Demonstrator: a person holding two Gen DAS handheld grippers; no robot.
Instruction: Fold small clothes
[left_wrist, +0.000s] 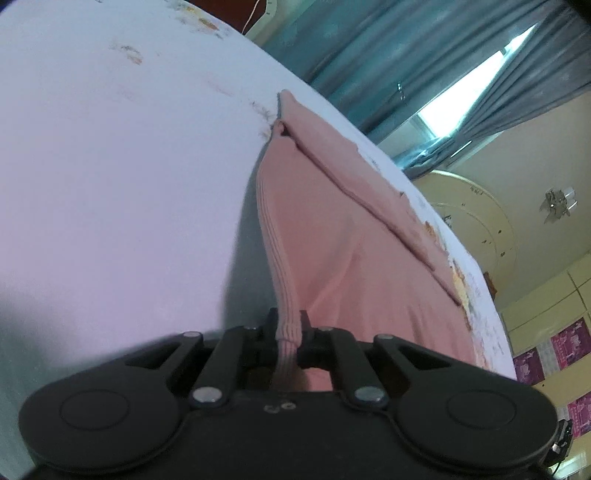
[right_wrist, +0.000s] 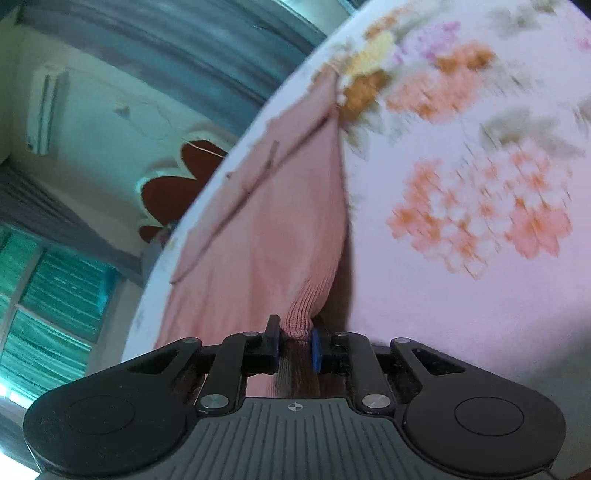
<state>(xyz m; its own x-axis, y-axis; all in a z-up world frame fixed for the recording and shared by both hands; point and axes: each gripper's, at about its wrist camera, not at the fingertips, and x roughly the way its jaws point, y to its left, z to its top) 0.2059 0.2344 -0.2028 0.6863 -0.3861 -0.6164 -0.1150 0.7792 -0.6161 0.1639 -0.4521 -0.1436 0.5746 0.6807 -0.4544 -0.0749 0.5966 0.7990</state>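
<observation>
Left gripper (left_wrist: 289, 332) sits nearest the lens, at 6 o'clock in its view, jaws pinched nearly together on the ribbed hem of the pink garment (left_wrist: 332, 229). Right gripper (right_wrist: 294, 338) does the same in its own view, also at 6 o'clock: blue pads (right_wrist: 315, 349) squeeze a bunched ribbed corner, with a small gap filled by cloth. I read both as firm grips on the same hem, one corner each, so I can lift that edge and carry it over for a fold.

From my left the garment (right_wrist: 266, 236) runs toward 12 o'clock; from my right it runs toward 11. It lies flat on the sheet (left_wrist: 110, 166) beyond my grips, rising only where I hold it. A flap or seam crosses it diagonally; I cannot tell if that is a sleeve or a fold.

Counts:
- garments, one
- grippers, two, both gripping it
- sheet, one, floral print at 2 o'clock in the right view

Curtains (left_wrist: 388, 48) hang behind, at 1 o'clock in the left view.
</observation>
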